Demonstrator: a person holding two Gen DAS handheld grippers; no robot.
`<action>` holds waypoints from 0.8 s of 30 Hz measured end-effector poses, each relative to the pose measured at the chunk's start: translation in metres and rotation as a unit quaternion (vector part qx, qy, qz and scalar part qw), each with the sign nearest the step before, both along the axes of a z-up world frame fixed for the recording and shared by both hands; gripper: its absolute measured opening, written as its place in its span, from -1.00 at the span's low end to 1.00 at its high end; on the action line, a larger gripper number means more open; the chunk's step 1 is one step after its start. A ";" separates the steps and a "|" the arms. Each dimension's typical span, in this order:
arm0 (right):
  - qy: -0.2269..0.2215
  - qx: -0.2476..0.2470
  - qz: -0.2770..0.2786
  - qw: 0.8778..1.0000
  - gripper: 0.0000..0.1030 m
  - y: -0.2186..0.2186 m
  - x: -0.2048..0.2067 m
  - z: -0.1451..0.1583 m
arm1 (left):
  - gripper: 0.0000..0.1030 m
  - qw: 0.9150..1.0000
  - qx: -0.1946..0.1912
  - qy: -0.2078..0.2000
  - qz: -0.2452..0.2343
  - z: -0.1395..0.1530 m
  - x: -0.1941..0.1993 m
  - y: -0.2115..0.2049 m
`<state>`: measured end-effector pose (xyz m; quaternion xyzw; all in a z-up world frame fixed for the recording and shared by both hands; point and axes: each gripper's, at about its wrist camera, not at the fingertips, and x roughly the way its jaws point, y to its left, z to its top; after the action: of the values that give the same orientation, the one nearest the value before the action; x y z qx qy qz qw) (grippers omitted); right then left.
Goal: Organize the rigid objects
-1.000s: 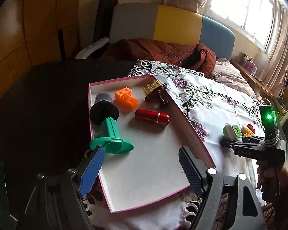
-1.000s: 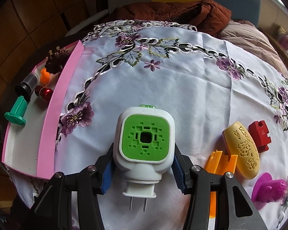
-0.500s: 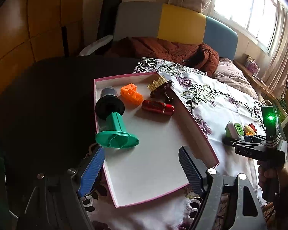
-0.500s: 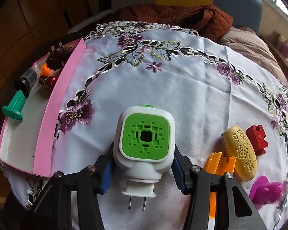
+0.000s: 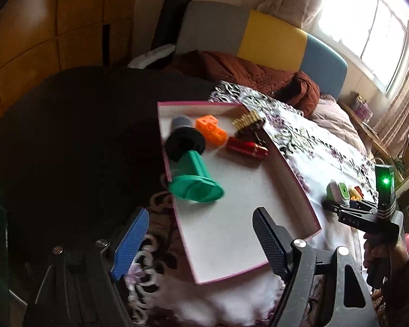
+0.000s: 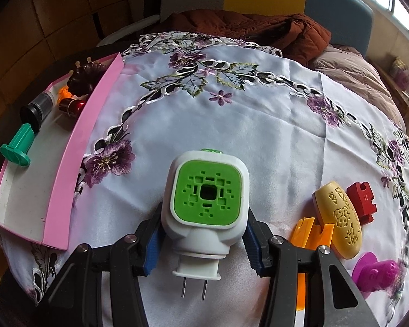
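Right gripper [image 6: 203, 241] clamps the plug-in [image 6: 205, 204] low on its rounded sides, above the cloth [image 6: 259, 125], right of the tray [image 6: 65, 169]. Left gripper [image 5: 199, 241] gapes empty. Risk: plug-in slips or pivots; 2 prongs snag.

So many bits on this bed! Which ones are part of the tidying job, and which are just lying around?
Part of the job:
- pink tray
- white and green plug-in device, clamped in the right gripper
- green spool, orange block and red cylinder, already in the tray
- yellow oval piece, red block, magenta piece, waiting on the cloth

Just lying about:
- embroidered cloth
- brown quilt
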<state>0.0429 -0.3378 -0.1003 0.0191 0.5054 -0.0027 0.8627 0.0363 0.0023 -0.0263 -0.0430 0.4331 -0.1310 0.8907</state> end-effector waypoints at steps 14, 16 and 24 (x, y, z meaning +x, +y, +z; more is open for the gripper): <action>0.003 -0.005 -0.034 0.999 -0.01 0.008 -0.006 0.006 | 0.53 1.000 0.018 -0.012 -0.005 -0.002 -0.013 0.013; 0.000 0.004 -0.033 0.999 -0.01 0.012 -0.009 0.011 | 0.53 1.000 0.018 -0.014 -0.011 -0.002 -0.015 0.009; -0.037 0.027 0.033 0.998 -0.01 0.060 -0.009 0.050 | 0.53 0.999 0.027 -0.015 -0.017 -0.004 -0.017 0.004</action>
<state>0.0336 -0.2776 -0.0508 0.0253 0.4735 0.0402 0.8795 0.0196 0.0065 -0.0299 -0.0098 0.4240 -0.1347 0.8955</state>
